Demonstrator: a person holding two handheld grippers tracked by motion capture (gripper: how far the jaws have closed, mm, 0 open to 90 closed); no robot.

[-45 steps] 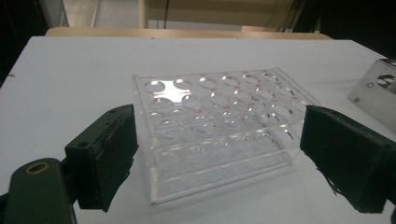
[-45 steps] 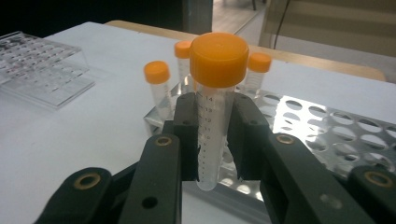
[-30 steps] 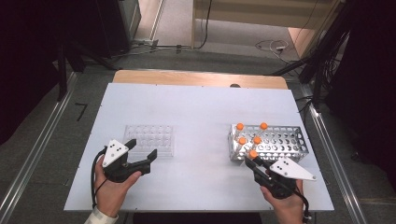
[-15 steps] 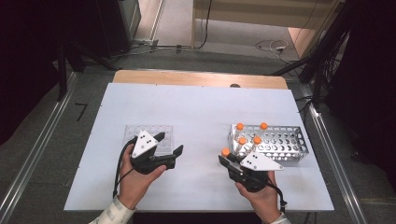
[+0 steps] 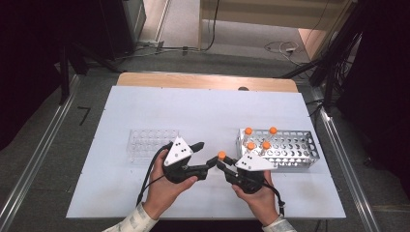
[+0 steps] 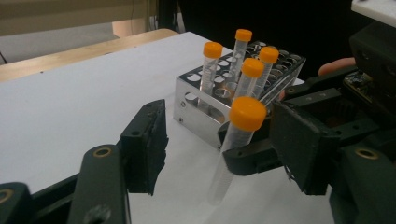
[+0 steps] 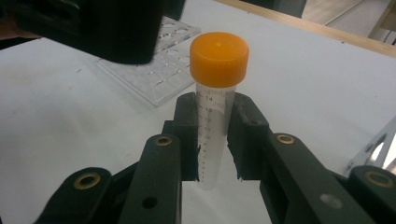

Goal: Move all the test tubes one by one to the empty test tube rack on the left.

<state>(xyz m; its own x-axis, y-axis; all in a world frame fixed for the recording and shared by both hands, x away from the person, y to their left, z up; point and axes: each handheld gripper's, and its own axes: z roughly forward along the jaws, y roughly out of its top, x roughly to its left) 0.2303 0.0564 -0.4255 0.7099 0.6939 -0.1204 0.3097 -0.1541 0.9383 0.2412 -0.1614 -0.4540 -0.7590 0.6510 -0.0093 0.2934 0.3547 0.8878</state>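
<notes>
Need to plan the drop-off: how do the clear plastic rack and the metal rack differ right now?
The clear plastic tube rack is see-through, low and has no tubes in it; the perforated silver metal tube rack is opaque, taller and holds four orange-capped tubes upright. The clear rack lies on the left side of the white table, the metal one on the right. Both are rectangular with a grid of round holes.

Your counter (image 5: pixel 145 111) is a white board with a wooden strip showing along its far edge. On it you have a clear rack (image 5: pixel 151 143) at the left and a metal rack (image 5: pixel 290 152) at the right, well apart, the metal one standing four orange-capped tubes (image 5: pixel 260 137).
</notes>
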